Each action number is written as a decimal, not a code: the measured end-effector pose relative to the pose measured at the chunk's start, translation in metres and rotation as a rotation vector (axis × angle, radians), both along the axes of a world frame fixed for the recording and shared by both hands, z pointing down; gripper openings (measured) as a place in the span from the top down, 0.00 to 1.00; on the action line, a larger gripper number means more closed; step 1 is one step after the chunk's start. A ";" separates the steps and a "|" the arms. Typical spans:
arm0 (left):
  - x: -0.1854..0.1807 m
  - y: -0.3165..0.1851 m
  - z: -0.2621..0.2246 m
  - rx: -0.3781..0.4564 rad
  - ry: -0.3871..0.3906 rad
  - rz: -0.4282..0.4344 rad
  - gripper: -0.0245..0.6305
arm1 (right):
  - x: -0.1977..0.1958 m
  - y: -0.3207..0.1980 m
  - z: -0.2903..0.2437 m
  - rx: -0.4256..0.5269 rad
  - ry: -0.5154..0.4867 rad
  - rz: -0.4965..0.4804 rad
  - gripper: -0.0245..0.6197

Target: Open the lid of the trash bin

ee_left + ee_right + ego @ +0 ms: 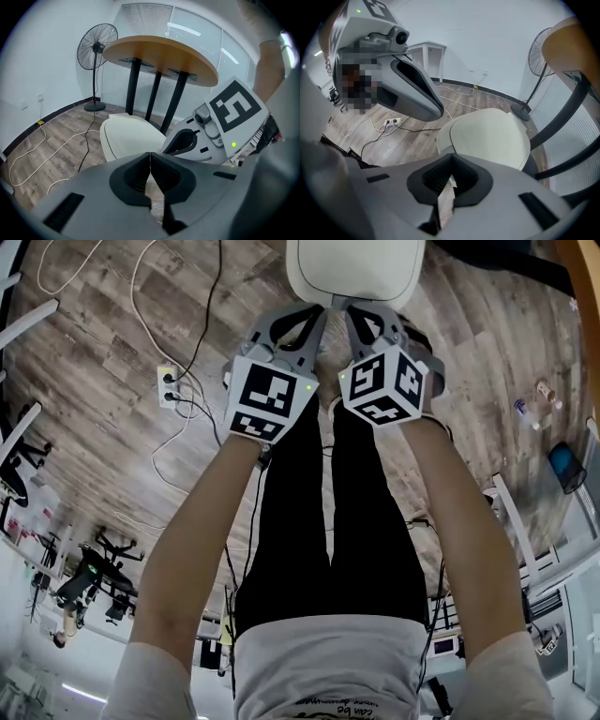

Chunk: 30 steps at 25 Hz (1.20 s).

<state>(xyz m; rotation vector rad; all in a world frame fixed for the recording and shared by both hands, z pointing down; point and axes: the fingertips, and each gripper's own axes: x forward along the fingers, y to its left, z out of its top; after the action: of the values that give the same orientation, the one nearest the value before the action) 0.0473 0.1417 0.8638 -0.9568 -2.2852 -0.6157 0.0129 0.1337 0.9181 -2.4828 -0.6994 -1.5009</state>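
While the lid (354, 268) lies closed just ahead, the left hand-held gripper (309, 329) and right hand-held gripper (364, 326) are held clenched, empty, equally near.

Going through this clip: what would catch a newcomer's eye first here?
Two grippers with marker cubes are held side by side at the head view's top centre: the left gripper and the right gripper, both shut and empty. Just beyond their tips stands the white trash bin, its lid down. Cables trail over the wooden floor at its left.
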 end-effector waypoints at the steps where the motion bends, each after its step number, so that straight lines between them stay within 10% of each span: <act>1: 0.000 0.000 0.003 0.004 0.001 0.000 0.93 | 0.001 0.000 0.003 0.001 -0.006 -0.006 0.95; 18: -0.006 -0.004 0.023 0.038 0.038 0.039 0.93 | 0.001 -0.004 0.026 0.058 -0.091 -0.021 0.95; 30: 0.003 0.015 -0.050 -0.040 -0.002 -0.003 0.93 | 0.002 0.029 -0.061 -0.002 0.080 0.124 0.95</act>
<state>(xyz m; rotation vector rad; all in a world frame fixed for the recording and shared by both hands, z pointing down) 0.0501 0.1564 0.8135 -0.9784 -2.3065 -0.5744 0.0150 0.1630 0.8575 -2.4367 -0.8241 -1.3512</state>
